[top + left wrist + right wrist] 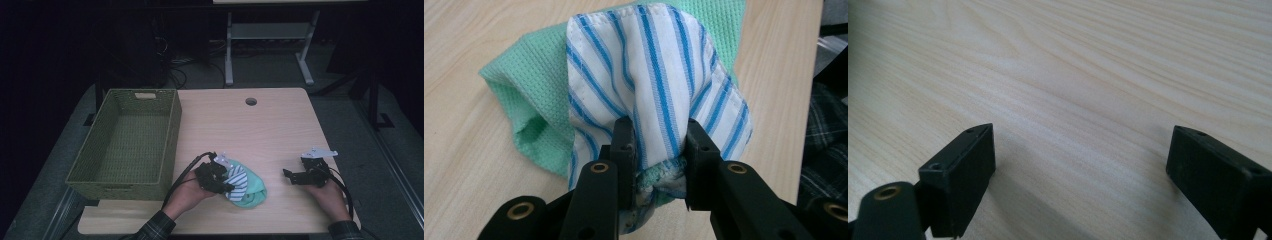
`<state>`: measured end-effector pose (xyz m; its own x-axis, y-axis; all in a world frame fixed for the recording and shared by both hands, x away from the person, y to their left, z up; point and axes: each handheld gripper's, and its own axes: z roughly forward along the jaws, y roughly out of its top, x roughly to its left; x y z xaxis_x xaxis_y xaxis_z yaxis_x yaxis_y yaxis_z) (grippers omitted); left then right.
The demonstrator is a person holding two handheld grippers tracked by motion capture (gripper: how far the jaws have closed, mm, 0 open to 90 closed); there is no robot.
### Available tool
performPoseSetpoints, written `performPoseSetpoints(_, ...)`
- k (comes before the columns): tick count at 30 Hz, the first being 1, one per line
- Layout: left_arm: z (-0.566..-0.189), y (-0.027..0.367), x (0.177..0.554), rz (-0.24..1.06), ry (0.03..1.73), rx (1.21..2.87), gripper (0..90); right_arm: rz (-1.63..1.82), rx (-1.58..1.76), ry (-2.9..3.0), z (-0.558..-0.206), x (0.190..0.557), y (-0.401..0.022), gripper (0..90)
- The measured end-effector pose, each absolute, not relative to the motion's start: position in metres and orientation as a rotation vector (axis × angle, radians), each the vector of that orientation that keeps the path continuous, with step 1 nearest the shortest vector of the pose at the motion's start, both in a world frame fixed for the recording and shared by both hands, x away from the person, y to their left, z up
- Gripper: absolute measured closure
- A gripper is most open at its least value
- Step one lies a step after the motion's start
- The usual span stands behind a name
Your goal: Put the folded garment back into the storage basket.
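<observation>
Near the front edge of a pale wooden surface (280,125), a person's left gripper (226,184) is clenched on a bunched pair of cloths: a white cloth with blue stripes (659,85) wrapped over a mint-green waffle cloth (531,95). From the left gripper view, its two black fingers (624,145) pinch a gathered fold of the striped cloth, with a tuft of green caught between them lower down. Most of the bundle lies on the surface just to the right of that gripper, in the high view.

To the left stands a green woven basket (172,135), with nothing in it, its long side beside the left hand. The right gripper (289,175) rests well apart, near the right edge, its fingers (960,165) spread wide over bare wood and grasping nothing.

Judging by the layout, the cloths are probably bound for the basket. The risk is in the grip: only a small fold is pinched, so the green cloth could slide out when lifted and drop back. A trailing corner could also snag on the basket's rim and drag, leaving the bundle hanging over the side.
</observation>
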<state>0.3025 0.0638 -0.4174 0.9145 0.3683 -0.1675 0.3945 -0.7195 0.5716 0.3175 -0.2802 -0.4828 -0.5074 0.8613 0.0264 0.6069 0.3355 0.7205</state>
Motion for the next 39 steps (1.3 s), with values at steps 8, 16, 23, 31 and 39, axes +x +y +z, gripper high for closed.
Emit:
performPoseSetpoints(8,-0.404,0.067,0.307,-0.05,0.544,2.425,71.2,0.975,1.301,2.245,-0.483,0.318,-0.28,11.8)
performPoseSetpoints(16,-0.391,0.073,0.313,-0.059,0.562,2.42,70.9,0.975,1.302,2.243,-0.483,0.318,-0.28,11.7)
performPoseSetpoints(23,-0.38,0.073,0.318,-0.073,0.568,2.409,70.9,0.969,1.308,2.242,-0.483,0.318,-0.28,11.0)
performPoseSetpoints(31,-0.365,0.075,0.322,-0.036,0.541,2.397,71.0,0.97,1.307,2.243,-0.483,0.318,-0.28,11.0)
performPoseSetpoints(39,-0.349,0.08,0.327,-0.005,0.531,2.41,71.0,0.969,1.308,2.242,-0.483,0.318,-0.28,11.0)
